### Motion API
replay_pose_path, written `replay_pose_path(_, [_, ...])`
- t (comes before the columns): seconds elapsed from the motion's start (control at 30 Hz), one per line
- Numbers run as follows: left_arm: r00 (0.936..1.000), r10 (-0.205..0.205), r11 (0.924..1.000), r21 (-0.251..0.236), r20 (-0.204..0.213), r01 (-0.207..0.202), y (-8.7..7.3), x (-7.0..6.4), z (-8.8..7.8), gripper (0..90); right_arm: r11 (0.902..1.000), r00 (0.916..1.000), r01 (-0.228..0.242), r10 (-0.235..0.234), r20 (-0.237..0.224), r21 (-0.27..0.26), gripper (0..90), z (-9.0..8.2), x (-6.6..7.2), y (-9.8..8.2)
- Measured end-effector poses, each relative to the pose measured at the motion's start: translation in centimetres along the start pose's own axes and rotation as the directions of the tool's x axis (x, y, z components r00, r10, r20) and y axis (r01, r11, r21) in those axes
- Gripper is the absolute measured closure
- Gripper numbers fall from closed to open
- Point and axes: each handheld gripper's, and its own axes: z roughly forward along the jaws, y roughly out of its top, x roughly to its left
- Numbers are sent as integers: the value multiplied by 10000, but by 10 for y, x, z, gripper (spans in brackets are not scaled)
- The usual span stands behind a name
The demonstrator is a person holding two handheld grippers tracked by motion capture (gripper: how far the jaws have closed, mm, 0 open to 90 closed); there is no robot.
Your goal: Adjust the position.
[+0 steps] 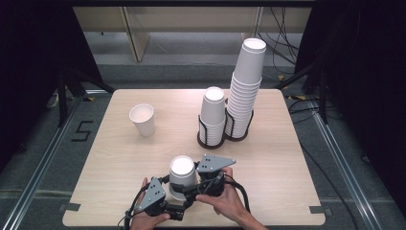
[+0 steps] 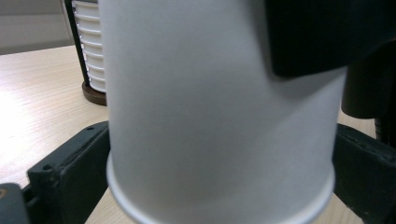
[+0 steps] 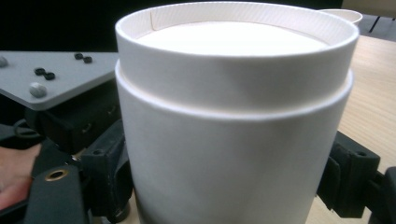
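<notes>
A white paper cup (image 1: 182,175) is upside down near the table's front edge, slightly tilted, between both grippers. My left gripper (image 1: 178,194) reaches it from the lower left. In the left gripper view the cup (image 2: 219,116) sits between the jaws of this gripper (image 2: 222,186), which stand wide beside its rim and look open. My right gripper (image 1: 190,181) comes from the right. In the right gripper view its jaws (image 3: 229,186) press both sides of the cup (image 3: 233,130), base up. The right gripper's black finger (image 2: 303,37) lies against the cup's upper wall.
One upright paper cup (image 1: 142,119) stands at the table's left middle. Two stacks of inverted cups in black wire holders stand at the back right: a short stack (image 1: 212,117) and a tall stack (image 1: 245,91). The wooden table (image 1: 287,158) ends just behind the hands.
</notes>
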Motion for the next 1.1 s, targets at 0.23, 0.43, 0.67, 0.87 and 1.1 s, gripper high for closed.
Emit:
replay_pose_path(0.23, [9999,-48,9998,-195,96,50,1,-1,1,15,10000,10000,-41,41,-70,-40,198,0,0,0])
replay_pose_path(0.43, [9999,37,9997,-222,113,-34,1,-2,0,17,10000,9999,-55,54,-128,-56,198,2,1,-2])
replay_pose_path(0.67, [9997,143,9996,-242,197,-138,1,-1,0,30,10000,9998,-68,66,-200,-64,195,2,1,-2])
replay_pose_path(0.87, [9992,385,9992,-120,141,-383,3,-1,-2,58,9998,9995,-222,223,-204,16,176,1,-2,-1])
replay_pose_path(1.1, [9962,870,9949,504,66,-872,2,-1,0,72,9990,9998,-117,124,-160,424,156,-5,-4,5])
